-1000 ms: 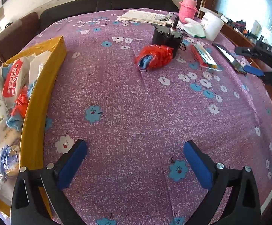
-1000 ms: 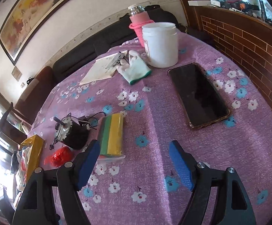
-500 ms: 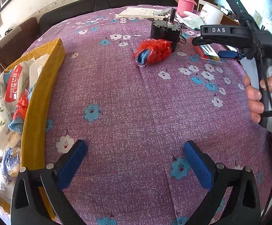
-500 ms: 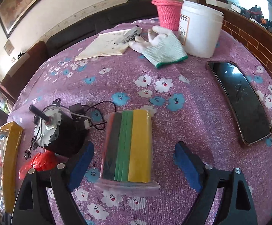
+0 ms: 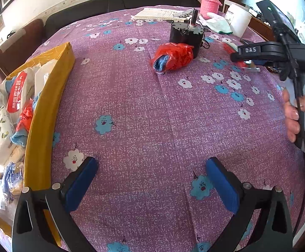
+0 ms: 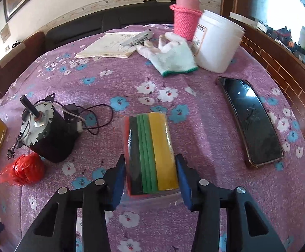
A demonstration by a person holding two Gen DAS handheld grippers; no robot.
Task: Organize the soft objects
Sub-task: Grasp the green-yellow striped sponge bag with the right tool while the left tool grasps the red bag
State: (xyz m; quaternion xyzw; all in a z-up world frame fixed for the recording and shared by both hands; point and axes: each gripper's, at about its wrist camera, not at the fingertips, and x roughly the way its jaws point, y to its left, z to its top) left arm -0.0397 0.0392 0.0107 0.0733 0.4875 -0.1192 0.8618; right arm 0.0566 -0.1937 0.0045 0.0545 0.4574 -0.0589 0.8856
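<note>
A plastic-wrapped pack of sponges (image 6: 150, 151), black, green and yellow, lies on the purple flowered tablecloth. My right gripper (image 6: 151, 178) straddles its near end, both blue pads against the wrapper's sides. In the left wrist view the right gripper (image 5: 249, 59) reaches in from the right. A red plastic bag holding a blue cloth (image 5: 171, 57) lies mid-table, also in the right wrist view (image 6: 23, 169). My left gripper (image 5: 152, 180) is open and empty, low over the near cloth. A yellow box (image 5: 47, 113) at left holds several soft packets.
A black motor with wires (image 6: 45, 130) stands beside the red bag. A white glove (image 6: 171, 54), white tub (image 6: 217, 44), pink flask (image 6: 187, 19), papers (image 6: 110, 46) and a phone (image 6: 253, 119) lie farther back and right.
My right gripper moved forward and down over the sponge pack and its jaws narrowed onto the pack's sides. The left gripper stayed open in about the same place.
</note>
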